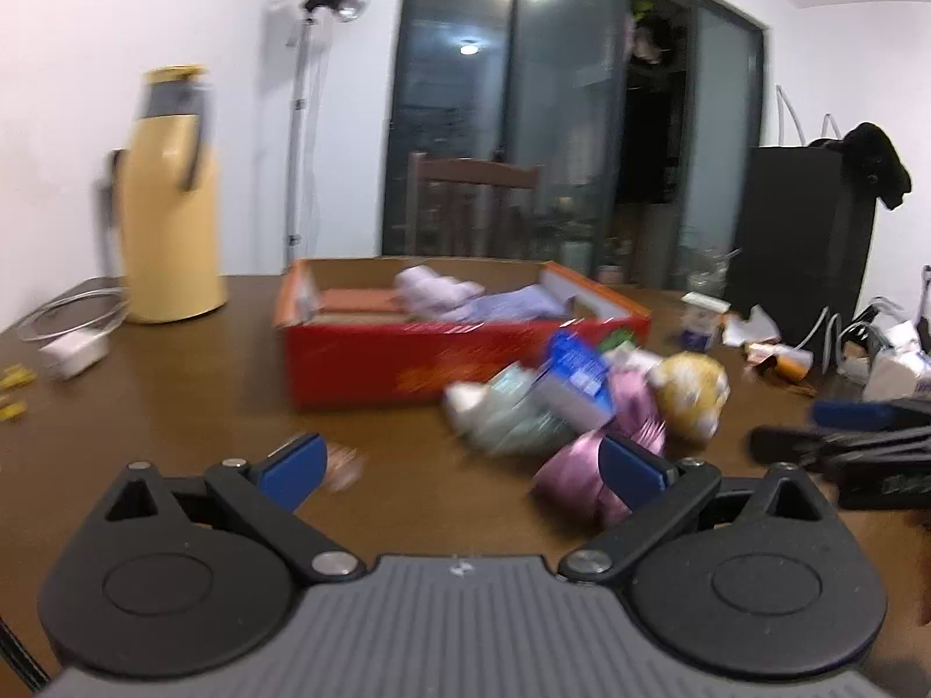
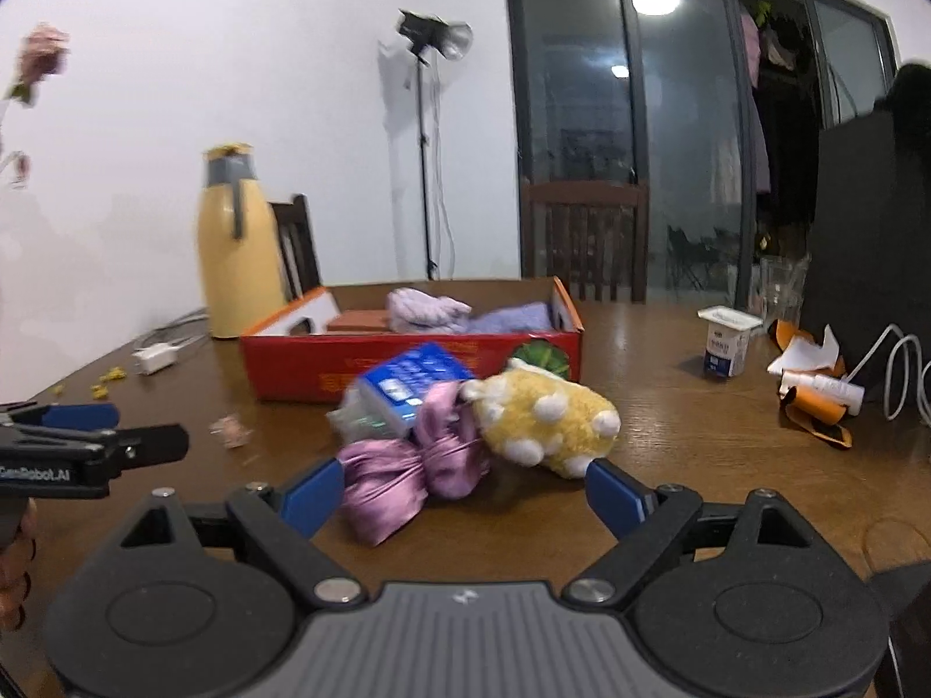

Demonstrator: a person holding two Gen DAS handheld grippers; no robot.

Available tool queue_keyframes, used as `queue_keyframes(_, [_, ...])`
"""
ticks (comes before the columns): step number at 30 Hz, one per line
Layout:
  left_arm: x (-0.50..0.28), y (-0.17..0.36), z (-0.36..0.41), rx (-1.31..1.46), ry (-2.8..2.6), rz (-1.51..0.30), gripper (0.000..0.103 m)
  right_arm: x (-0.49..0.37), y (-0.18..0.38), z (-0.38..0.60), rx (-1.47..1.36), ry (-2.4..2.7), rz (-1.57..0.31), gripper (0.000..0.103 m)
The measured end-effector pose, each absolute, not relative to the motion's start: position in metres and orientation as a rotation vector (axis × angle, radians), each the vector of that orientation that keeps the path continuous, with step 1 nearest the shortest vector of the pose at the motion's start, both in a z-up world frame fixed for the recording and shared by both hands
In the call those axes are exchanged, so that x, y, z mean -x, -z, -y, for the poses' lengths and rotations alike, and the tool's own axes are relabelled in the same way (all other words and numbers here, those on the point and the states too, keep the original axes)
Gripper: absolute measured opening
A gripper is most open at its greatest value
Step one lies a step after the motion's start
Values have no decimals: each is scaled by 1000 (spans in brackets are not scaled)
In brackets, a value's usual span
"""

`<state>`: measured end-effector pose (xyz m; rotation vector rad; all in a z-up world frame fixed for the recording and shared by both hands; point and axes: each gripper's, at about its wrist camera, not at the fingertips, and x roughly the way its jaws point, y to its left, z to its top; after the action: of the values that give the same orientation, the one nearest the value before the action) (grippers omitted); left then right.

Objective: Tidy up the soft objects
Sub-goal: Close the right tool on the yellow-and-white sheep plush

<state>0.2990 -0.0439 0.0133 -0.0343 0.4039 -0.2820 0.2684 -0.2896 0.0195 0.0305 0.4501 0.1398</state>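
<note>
Two fisheye views over a brown wooden surface (image 2: 669, 407). The right hand-held gripper (image 2: 462, 494) is hovering low over the surface with its blue pads (image 2: 614, 497) standing wide apart and pressing on nothing; a pink satin bundle (image 2: 407, 471) is lying between and just ahead of them, its near end close to the left pad. The left hand-held gripper (image 1: 459, 468) is likewise spread wide and grasping nothing, with the same pink satin bundle (image 1: 582, 465) sitting just beside its right pad.

The soft things are lying in a small heap near the middle of the surface. A yellow plush toy (image 2: 547, 419) with white spots is touching the right side of the bundle. A blue and white packet (image 2: 410, 387) is leaning on the heap behind the bundle, and a pale green soft pack (image 1: 512, 413) is lying at the left of the heap.

Just behind the heap, a red open box (image 2: 407, 363) is resting on the surface and holding lilac folded cloths (image 2: 442, 311). A yellow flask (image 2: 233, 250) is standing to the left of the box, well apart from the heap. A small white cup (image 2: 724, 343) is standing to the right of the box. Motion blur is softening the left view.
</note>
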Motion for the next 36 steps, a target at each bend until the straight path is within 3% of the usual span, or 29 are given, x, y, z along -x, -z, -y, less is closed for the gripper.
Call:
queue_keyframes(12, [-377, 19, 97, 1, 348, -482, 102, -363, 7, 302, -113, -112, -480, 74])
queue_keyframes(13, [-378, 22, 98, -12, 347, -493, 102, -363, 10, 300, -82, -97, -470, 72])
queue_keyframes(14, [-378, 23, 99, -16, 351, -496, 102, -363, 11, 299, -67, -88, -470, 59])
queue_keyframes(15, [-377, 23, 99, -10, 356, -490, 102, -363, 10, 302, -80, -94, -472, 54])
queue_keyframes(18, [-373, 21, 100, -18, 344, -481, 102, -359, 6, 310, -107, -100, -471, 46])
queue_keyframes(30, [-281, 2, 47, 136, 291, -464, 102, -226, -26, 289, -6, -156, -351, 45])
queue_keyframes(36, [-234, 7, 27, 156, 279, -486, 102, -186, 1, 251, 17, -293, -471, 46])
